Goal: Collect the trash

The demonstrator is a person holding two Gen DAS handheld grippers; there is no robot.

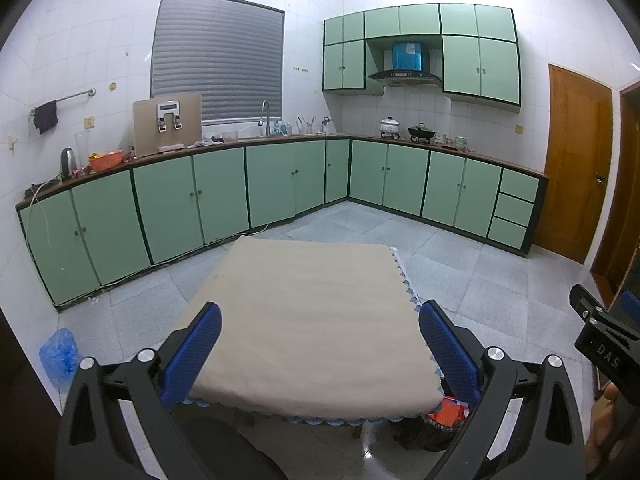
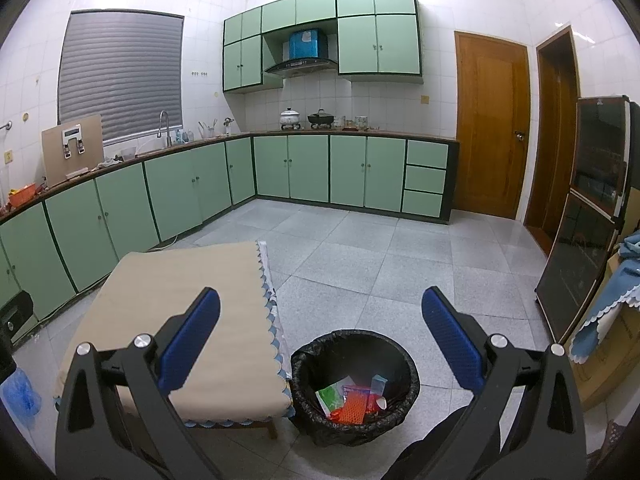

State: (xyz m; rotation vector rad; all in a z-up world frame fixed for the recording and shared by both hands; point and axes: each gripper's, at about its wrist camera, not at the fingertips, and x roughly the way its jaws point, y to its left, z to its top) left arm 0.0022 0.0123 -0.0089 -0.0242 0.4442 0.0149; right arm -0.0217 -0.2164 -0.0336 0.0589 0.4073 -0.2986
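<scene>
A round bin with a black liner [image 2: 354, 386] stands on the floor just right of the low table [image 2: 172, 304]. Inside lie several pieces of trash: a green and white packet [image 2: 331, 395], an orange-red mesh piece [image 2: 354, 405] and a pale blue carton [image 2: 378, 385]. My right gripper [image 2: 320, 308] is open and empty, held above the bin and the table's right edge. My left gripper [image 1: 320, 320] is open and empty above the beige tablecloth [image 1: 312, 320]. The bin's edge with red trash [image 1: 448, 414] shows under the table's right corner.
Green cabinets [image 2: 288, 168] line the far walls, with a counter holding pots and a sink. Wooden doors [image 2: 492, 124] stand at the right. A dark glass cabinet [image 2: 584, 216] and cloth-covered boxes [image 2: 612, 304] sit at far right. A blue plastic bag [image 1: 59, 354] lies on the floor at left.
</scene>
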